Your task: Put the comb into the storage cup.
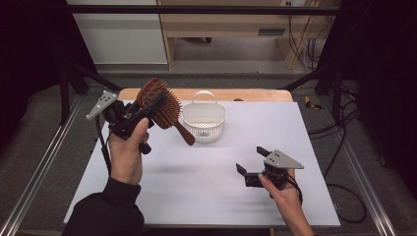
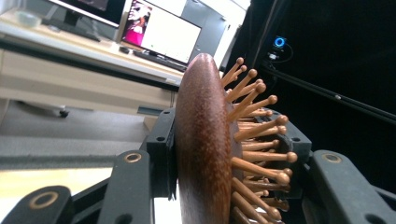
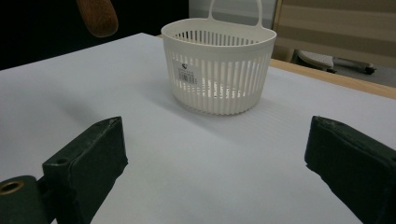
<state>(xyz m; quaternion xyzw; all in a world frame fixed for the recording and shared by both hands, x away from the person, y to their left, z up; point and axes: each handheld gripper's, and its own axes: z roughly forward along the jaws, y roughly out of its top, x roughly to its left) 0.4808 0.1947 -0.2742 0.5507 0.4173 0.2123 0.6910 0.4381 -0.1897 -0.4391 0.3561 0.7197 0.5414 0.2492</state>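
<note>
Both grippers are showing black bodies: left gripper (image 1: 147, 105), right gripper (image 1: 250, 160). Each is carrying a grey three-cornered plate dotted with small screws on top. A black cable is trailing from each. Jaws are showing as chunky matte black blocks, with brass-ringed pivot holes in the gripper views (image 2: 133, 157). The person is wearing a dark long sleeve (image 1: 105, 211) on the left arm

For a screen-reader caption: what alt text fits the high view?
The left gripper holds a wooden hairbrush raised beside a white slatted basket on a white table. The right gripper hovers open over the table.
</note>
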